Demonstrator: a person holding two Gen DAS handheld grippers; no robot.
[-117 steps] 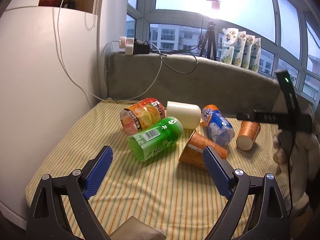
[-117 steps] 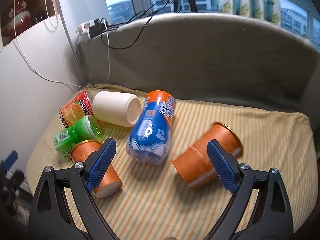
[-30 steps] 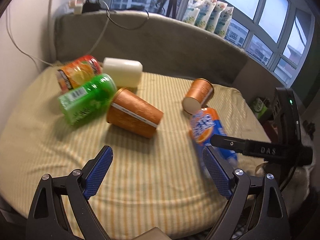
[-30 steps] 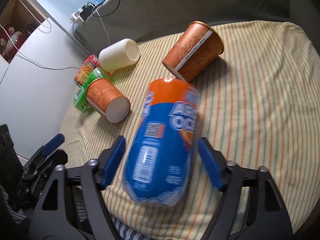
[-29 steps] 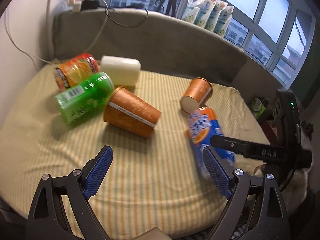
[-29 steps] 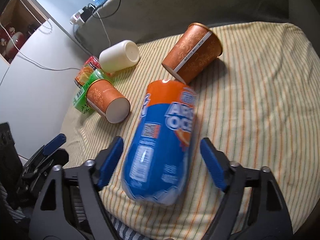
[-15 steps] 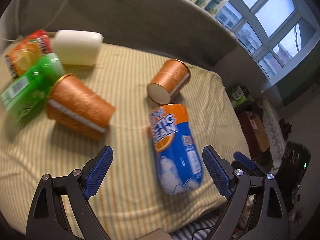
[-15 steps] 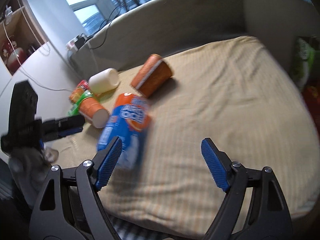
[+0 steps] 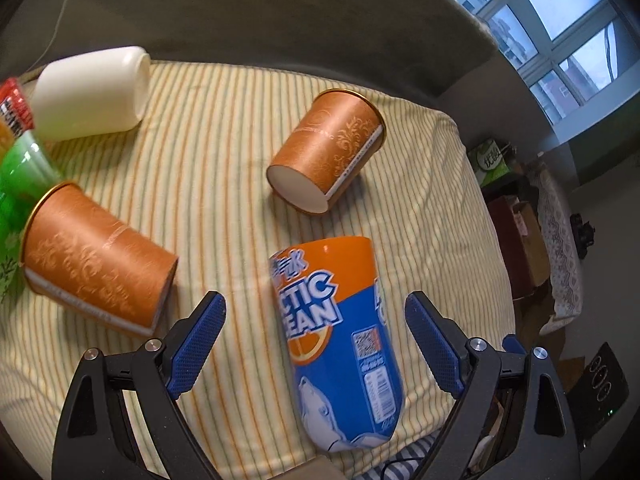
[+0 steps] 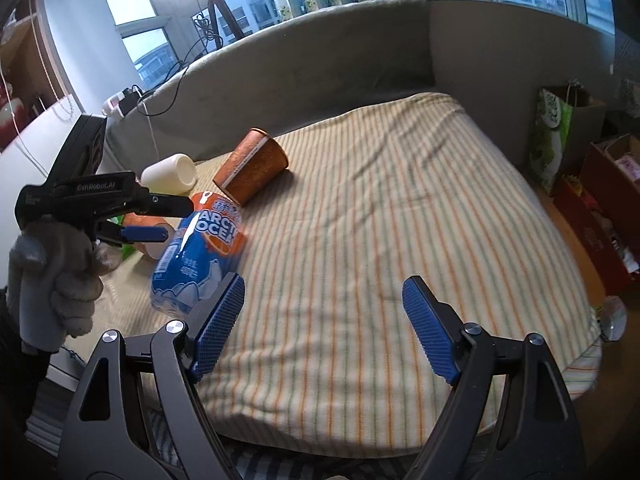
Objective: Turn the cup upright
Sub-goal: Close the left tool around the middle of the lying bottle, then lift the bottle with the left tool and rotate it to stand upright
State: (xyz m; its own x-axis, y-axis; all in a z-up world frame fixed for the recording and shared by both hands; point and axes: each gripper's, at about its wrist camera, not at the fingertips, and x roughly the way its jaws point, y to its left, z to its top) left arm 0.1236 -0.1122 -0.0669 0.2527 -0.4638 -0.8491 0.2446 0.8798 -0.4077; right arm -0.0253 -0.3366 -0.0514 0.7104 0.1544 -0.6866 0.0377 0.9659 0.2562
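The left gripper point(image 9: 314, 344) hovers with fingers apart around the blue-and-orange cup point(image 9: 340, 344), lying on its side near the front edge of the striped bed cover point(image 9: 224, 92). The right gripper point(image 10: 324, 328) is spread wide, holding nothing. Beyond lie two brown paper cups point(image 9: 326, 156) point(image 9: 94, 268), then a white cup point(image 9: 92, 88), all toppled.

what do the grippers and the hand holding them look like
Both the left gripper and right gripper are matte black frames with silver screws and blue cross-hatched pads on the jaws. The left one carries white "GenRobot.AI" lettering, gripped by a hand in a pale knit glove.
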